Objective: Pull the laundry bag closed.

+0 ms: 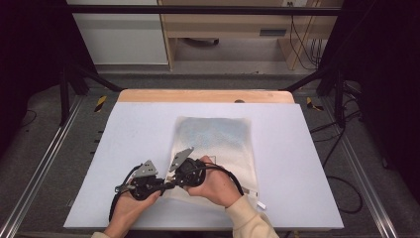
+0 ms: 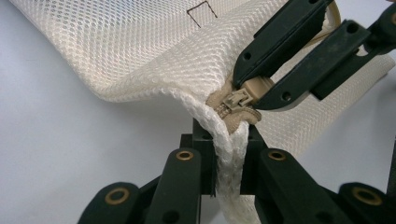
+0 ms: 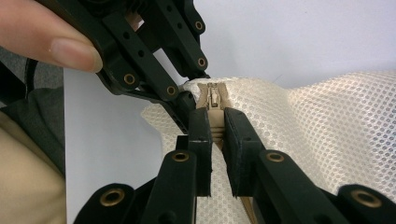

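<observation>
A cream mesh bag (image 1: 213,144) lies flat on the pale table mat (image 1: 297,163). Both grippers meet at its near left corner. My left gripper (image 1: 161,188) (image 2: 227,140) is shut on the bag's mesh edge (image 2: 224,154) just beside the zipper's end. The beige zipper slider (image 2: 240,99) (image 3: 213,100) sits at that corner, and my right gripper (image 1: 176,181) (image 3: 216,116) is shut on its pull tab. In the left gripper view the right gripper's jaws come in from the upper right. The corner is lifted slightly off the mat.
A small white tag (image 1: 261,205) lies by the bag's near right corner. The wooden table edge (image 1: 203,95) runs along the far side. Black frame posts, floor rails and cables surround the table. A fingertip (image 3: 70,49) rests on the left gripper.
</observation>
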`<state>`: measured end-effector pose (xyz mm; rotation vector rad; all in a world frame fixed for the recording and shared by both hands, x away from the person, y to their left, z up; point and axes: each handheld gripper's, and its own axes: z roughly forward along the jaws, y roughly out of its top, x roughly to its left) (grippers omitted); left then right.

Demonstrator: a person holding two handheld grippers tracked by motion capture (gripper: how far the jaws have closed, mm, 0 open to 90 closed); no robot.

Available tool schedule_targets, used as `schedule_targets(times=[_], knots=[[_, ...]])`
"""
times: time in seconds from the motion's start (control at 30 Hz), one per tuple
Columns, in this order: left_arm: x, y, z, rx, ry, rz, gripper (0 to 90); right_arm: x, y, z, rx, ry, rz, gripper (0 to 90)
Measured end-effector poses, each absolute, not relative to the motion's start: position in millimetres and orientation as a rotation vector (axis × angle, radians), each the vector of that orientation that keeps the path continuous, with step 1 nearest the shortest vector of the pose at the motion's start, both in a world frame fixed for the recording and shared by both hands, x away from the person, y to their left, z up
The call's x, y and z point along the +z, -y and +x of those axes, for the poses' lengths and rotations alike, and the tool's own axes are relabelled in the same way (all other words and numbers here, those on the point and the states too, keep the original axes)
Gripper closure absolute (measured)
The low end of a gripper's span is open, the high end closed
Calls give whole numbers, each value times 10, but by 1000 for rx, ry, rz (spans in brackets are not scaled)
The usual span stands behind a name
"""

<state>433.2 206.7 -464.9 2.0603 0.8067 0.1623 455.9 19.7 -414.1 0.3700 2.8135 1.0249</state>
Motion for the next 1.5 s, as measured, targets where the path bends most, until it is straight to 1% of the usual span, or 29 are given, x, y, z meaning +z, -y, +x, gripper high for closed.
schedule_targets(times=[1.0, 1.23, 1.5], knots=[[-4612, -2067, 4320, 169, -792, 2062, 828, -4157, -121, 4547, 983, -2821, 389, 824], [-4615, -2088, 4329, 151, -799, 2056, 830, -4167, -127, 4547, 979, -2808, 393, 825], [-4649, -2055, 4329, 142, -789, 2103, 829, -4206, -148, 4543, 938, -2808, 388, 825]])
